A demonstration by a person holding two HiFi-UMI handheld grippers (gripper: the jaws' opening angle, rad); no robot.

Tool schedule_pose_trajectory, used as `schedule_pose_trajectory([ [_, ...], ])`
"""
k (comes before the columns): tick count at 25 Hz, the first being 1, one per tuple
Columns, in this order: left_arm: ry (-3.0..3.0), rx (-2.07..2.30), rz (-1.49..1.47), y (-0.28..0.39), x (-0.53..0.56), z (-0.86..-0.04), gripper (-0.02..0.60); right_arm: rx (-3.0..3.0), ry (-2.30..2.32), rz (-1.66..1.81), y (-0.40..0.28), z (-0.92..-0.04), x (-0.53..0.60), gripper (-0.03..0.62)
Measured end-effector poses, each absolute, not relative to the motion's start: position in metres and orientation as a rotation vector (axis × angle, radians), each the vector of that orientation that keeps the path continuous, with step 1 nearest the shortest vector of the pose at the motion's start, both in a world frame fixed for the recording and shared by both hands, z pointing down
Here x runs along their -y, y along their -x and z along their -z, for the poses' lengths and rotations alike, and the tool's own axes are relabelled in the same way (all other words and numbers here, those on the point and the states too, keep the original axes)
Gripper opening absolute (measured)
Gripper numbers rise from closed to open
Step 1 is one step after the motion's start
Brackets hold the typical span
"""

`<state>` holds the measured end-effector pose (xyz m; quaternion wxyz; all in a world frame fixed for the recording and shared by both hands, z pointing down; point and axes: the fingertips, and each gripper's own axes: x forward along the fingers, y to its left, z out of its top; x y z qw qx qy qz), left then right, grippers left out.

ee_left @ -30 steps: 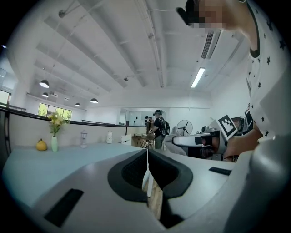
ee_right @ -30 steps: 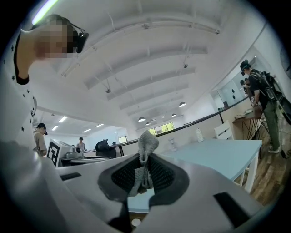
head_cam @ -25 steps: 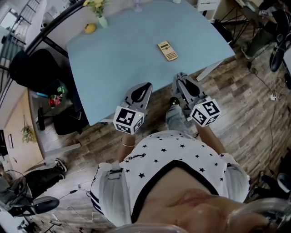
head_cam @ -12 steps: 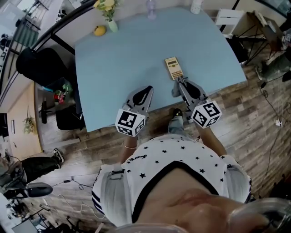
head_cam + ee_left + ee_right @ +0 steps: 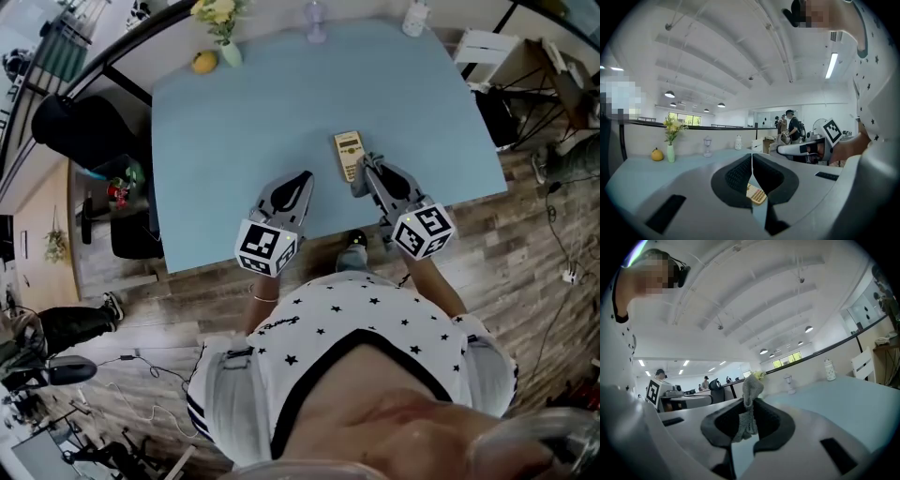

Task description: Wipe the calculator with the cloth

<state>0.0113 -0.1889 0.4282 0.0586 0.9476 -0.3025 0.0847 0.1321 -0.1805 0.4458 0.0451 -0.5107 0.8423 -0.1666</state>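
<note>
The tan calculator [image 5: 349, 155] lies flat on the light blue table [image 5: 244, 122], near its front edge. My right gripper [image 5: 365, 170] is shut on a grey cloth [image 5: 748, 409], whose end sticks up past the fingertips; the tips hover right beside the calculator's near right corner. In the right gripper view the jaws [image 5: 751, 401] pinch the cloth. My left gripper [image 5: 302, 179] is shut with nothing in it, left of the calculator. Through the left gripper [image 5: 751, 163] view, part of the calculator [image 5: 756, 194] shows below the closed jaws.
At the table's far edge stand a vase of yellow flowers [image 5: 221, 26], a yellow fruit [image 5: 203, 62], a clear glass [image 5: 316, 19] and a white bottle [image 5: 415, 16]. A dark chair [image 5: 80, 131] stands left of the table, a white stool [image 5: 483, 52] to the right.
Both grippers have come forward over the table's front edge toward the calculator. The right gripper's tips with the cloth are now beside it.
</note>
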Motion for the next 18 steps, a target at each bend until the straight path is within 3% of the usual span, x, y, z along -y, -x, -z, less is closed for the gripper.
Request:
schedule_pose_trajectory([
  [18,-2.808,1.136,-0.249,-0.048,0.226,-0.424,0.031,-2.74,1.39,0.536,-0.168,-0.46,0.236,0.041],
])
